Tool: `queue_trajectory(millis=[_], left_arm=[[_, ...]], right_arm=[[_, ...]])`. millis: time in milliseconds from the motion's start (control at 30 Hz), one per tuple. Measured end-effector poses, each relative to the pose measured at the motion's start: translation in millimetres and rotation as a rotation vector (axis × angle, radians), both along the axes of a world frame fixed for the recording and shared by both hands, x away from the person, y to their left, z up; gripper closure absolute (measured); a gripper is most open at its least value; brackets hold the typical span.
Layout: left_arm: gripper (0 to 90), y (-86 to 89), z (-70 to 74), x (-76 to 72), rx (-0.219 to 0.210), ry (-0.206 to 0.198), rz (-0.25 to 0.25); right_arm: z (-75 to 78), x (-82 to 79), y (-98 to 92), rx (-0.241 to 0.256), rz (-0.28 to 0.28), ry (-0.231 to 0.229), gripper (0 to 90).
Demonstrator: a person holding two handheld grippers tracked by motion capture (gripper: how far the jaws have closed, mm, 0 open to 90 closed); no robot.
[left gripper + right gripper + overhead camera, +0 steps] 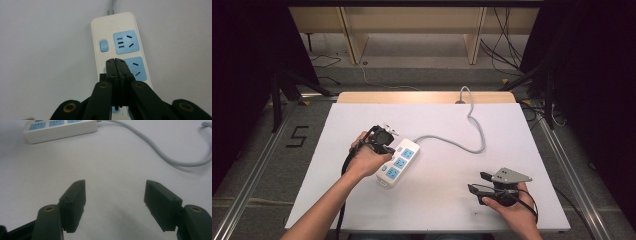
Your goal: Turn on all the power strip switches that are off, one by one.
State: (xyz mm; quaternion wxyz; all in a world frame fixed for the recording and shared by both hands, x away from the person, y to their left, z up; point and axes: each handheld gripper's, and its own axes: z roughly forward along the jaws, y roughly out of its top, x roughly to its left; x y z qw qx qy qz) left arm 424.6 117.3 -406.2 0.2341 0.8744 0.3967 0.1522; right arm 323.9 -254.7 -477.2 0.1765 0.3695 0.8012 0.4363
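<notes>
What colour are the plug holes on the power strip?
Light blue, on a white power strip. The left gripper view shows them best.

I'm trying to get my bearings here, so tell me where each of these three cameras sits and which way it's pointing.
High view: above the person's side, looking forward and down on the table; both forearms, the left gripper and right gripper show.
Left gripper view: rides the left gripper, looking down its shut jaws at the power strip.
Right gripper view: rides the right gripper, looking low across the table between its open jaws.
Shared: all three show the power strip and its grey cord.
</notes>
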Motion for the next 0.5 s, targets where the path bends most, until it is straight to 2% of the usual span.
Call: queue_trajectory(millis=[500], left_arm=[[89.5,6.4,-6.1,-5.0,0.011,0.026,-0.003]], right_arm=[[-0.3,0.1,0.4,-0.001,0.001,0.002,34.9]])
